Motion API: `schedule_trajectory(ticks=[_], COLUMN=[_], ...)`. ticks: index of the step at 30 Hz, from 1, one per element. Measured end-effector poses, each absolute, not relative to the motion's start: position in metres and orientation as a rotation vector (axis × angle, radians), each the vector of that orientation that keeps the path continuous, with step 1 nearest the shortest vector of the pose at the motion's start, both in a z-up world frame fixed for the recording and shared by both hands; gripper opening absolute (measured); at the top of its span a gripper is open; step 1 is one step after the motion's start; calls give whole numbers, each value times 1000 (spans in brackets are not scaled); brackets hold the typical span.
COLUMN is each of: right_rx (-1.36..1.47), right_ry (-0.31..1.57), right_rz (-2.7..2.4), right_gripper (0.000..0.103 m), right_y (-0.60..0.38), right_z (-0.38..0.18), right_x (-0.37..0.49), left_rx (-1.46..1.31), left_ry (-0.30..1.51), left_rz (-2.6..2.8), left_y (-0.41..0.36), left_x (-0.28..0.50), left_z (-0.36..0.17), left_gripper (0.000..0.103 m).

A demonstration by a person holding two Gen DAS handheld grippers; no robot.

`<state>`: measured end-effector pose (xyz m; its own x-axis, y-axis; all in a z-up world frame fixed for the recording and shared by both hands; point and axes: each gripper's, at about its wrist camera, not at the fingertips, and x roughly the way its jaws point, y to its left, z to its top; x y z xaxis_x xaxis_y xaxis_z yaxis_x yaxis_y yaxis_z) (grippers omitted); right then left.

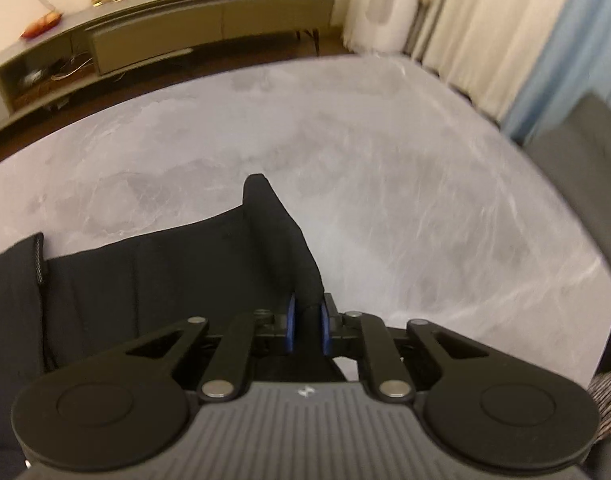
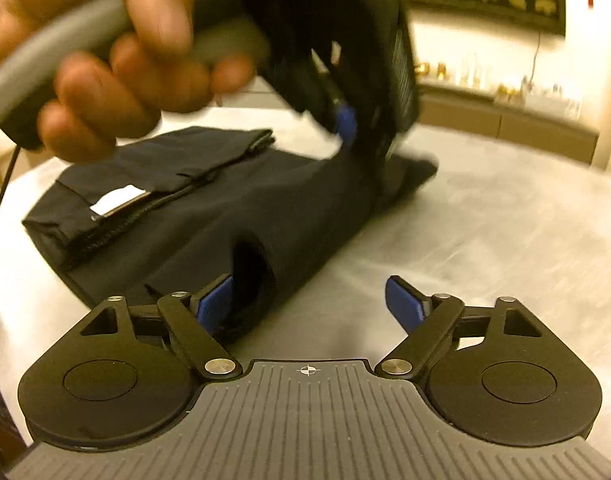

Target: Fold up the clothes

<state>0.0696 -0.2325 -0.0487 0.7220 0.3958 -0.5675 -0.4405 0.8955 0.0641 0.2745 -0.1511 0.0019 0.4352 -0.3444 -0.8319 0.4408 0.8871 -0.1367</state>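
Black fabric: dark garment point(image 2: 209, 216), partly folded, on the marble-grey desk point(image 2: 485, 232) toward its near-left part, well clear of the far edge.
Left hand-held gripper point(image 1: 307, 320): pads pinched on a raised ridge of cloth — corner lifted off the desk.
Right hand-held gripper point(image 2: 311, 304): jaws standing wide, nothing between them; left pad just beside the garment's near rolled edge.
Hand point(image 2: 105, 68): fist round the left tool's grey handle, tool tilted steeply down.
Risk: thin pinch may slip, dropping the corner — fold falls crooked.
Risk: one-sided pull, with the near edge free, may drag or unroll the stack.
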Motion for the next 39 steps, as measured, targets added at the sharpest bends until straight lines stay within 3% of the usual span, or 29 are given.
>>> schedule_trajectory(ticks=[2,4,8,13,19,21,26,31,34,37,39], right_rx=[-33,-9,-54,-277,-517,-607,-755,-760,-734,-606,-417], right_ry=[648,659,578,417,452,507,463,470,495,543,592], right_rz=[467,469,466,543,672,694,655,592,615,630,662], right_gripper=[34,14,8,7,5,5,5,5,20,44,49], right_y=[-231,-227,-209,-142,-12,26,63,63,60,36,9], right_z=[-50,-46,-19,25,-2,-30,-42,-41,-43,-28,-11], right_x=[78,81,71,48,49,52,36,38,31,26,25], left_rx=[40,-43,-195,-390,-599,-654,-591,-653,-656,-651,-637], left_ry=[987,962,901,779,782,819,712,855,868,835,824], left_rz=[-483,-478,-467,-371,-190,-184,-338,-232,-226,-270,-294], left_y=[-132,-103,-34,101,238,255,253,273,277,273,273], left_x=[275,276,274,249,234,237,240,248,243,229,221], left_z=[11,22,43,51,-32,-59,-42,-75,-76,-61,-55], left_gripper=[12,12,12,12,12,12,12,16,21,23,24])
